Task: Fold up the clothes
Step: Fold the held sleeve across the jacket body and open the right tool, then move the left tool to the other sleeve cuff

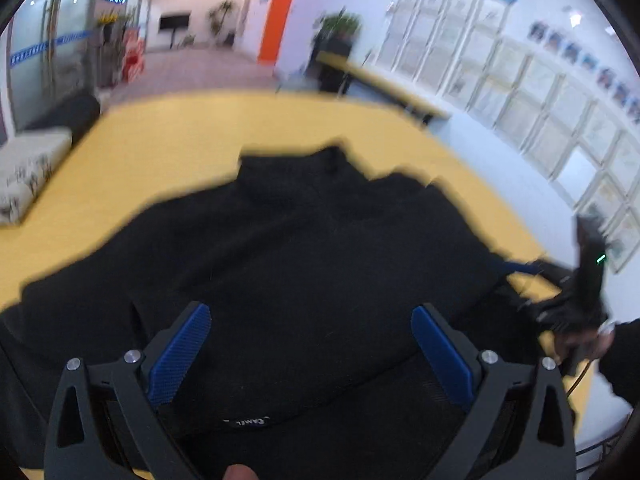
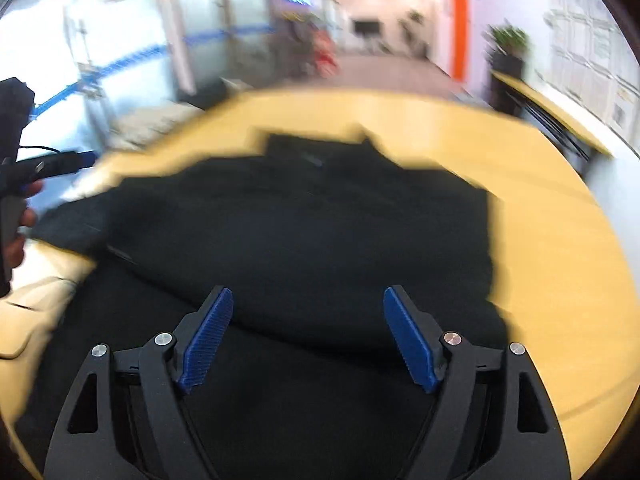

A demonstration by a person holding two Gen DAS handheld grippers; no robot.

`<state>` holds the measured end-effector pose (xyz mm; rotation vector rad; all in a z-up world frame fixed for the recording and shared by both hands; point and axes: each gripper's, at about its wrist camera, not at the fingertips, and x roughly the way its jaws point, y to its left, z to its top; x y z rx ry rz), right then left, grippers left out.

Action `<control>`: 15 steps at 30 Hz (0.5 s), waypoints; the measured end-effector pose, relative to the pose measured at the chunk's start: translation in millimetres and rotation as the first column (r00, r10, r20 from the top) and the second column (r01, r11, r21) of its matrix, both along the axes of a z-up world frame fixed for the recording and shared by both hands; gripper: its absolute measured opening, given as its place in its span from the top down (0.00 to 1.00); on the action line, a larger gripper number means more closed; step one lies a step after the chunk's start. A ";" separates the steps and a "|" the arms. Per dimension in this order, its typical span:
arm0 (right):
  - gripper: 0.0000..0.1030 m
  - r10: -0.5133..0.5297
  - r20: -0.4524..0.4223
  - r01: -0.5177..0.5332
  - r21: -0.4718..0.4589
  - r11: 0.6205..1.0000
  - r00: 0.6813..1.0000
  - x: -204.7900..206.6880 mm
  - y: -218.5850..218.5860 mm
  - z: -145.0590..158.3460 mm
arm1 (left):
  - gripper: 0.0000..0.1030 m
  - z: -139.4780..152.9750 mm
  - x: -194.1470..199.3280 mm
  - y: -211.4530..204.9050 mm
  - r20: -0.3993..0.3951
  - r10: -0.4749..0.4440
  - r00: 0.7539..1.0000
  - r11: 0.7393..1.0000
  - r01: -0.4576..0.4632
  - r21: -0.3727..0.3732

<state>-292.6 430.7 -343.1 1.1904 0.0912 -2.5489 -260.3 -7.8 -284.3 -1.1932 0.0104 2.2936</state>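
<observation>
A black high-collared garment (image 1: 304, 248) lies spread on the yellow table (image 1: 168, 140), collar at the far side. A small white label shows on its near hem. My left gripper (image 1: 310, 312) is open and empty above the near part of the cloth. In the right wrist view the same garment (image 2: 304, 232) fills the middle of the table (image 2: 552, 240), and my right gripper (image 2: 308, 300) is open and empty above it. The right gripper also shows at the right edge of the left wrist view (image 1: 576, 304). The left gripper shows at the left edge of the right wrist view (image 2: 48, 168).
A white patterned bench (image 1: 28, 168) stands left of the table. A second yellow table (image 1: 384, 84) and a potted plant (image 1: 340, 28) stand against the right wall with framed sheets. A hallway opens beyond. Both views are blurred.
</observation>
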 end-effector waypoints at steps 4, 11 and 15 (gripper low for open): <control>0.63 -0.045 0.105 0.043 0.027 0.999 0.993 -38.7 62.1 -47.0 | 0.03 -57.7 -7.5 -6.5 0.092 0.098 0.991 0.995 -0.096 -0.026; 0.57 -0.084 0.087 0.080 0.055 0.995 0.993 -38.7 84.1 -37.0 | 0.04 -57.7 4.0 -18.1 0.071 0.126 0.989 0.992 -0.124 -0.031; 0.39 -0.031 -0.014 0.030 -0.028 0.999 0.999 -55.5 72.5 2.5 | 0.04 -59.4 6.9 -17.9 0.057 0.145 0.988 0.989 -0.143 -0.039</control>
